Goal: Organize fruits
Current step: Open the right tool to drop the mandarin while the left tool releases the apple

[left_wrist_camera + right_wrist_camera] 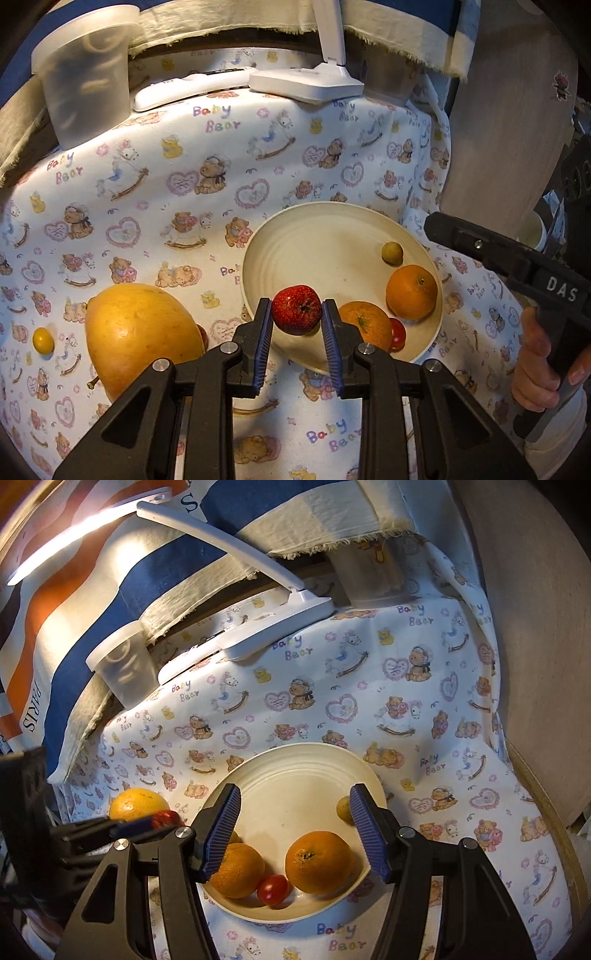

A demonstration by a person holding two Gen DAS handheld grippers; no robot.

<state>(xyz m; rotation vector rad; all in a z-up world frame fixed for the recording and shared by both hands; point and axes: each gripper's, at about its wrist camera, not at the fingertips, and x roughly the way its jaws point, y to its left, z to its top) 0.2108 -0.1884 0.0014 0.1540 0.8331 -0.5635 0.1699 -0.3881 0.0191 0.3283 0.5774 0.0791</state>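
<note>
My left gripper [297, 303] is shut on a small red fruit [297, 310], which hangs just over the near left rim of a cream plate [314, 243]. On the plate lie two oranges [412, 291] [365, 325], a cherry tomato [397, 334] and a small olive-green fruit [392, 253]. A big yellow pomelo [140, 332] and a small yellow fruit [43, 340] rest on the cloth to the left. In the right wrist view my right gripper [295, 792] stands open over the plate [295, 771] with nothing between its fingers, above the oranges [319, 862] and the tomato [272, 888].
A translucent plastic tub [85, 81], a white remote [192, 86] and a white desk lamp base [306, 81] stand along the far edge of the bear-print tablecloth. The table drops off at the right, beside a hand [539, 369] on the right gripper's handle.
</note>
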